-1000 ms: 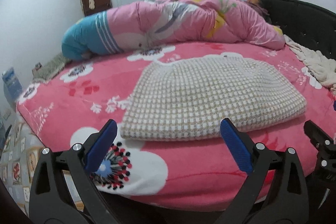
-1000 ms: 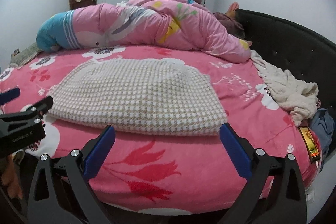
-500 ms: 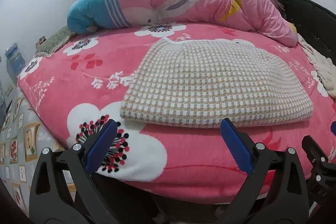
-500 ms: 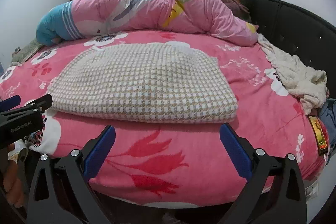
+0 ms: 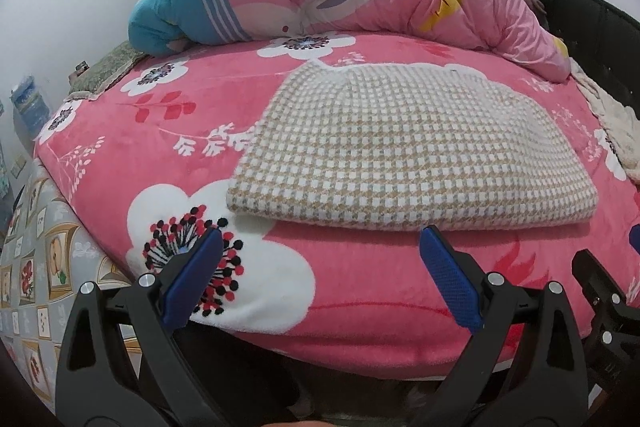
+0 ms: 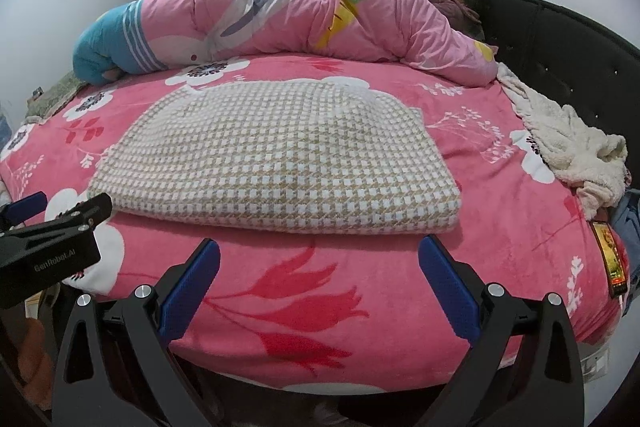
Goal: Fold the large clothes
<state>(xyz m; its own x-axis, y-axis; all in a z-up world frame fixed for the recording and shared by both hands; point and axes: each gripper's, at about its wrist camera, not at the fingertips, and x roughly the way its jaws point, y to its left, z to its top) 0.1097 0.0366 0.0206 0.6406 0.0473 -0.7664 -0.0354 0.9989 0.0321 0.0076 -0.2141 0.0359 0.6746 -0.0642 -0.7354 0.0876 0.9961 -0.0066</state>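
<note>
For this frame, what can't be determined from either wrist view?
- Folded beige-and-white houndstooth knit garment: its type and its underside against the pink floral blanket, both views.
- Dark phone-like slab: screen too small, right view.
- Right claw: cut off at left view's edge.

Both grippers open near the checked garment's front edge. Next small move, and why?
Probably ease both forward to the near folded edge of the checked garment. Left gripper and right gripper are open, empty and just short of it, so neither can pinch yet.

Each hand-held gripper has black triangular arms, silver screws and textured blue pads.
</note>
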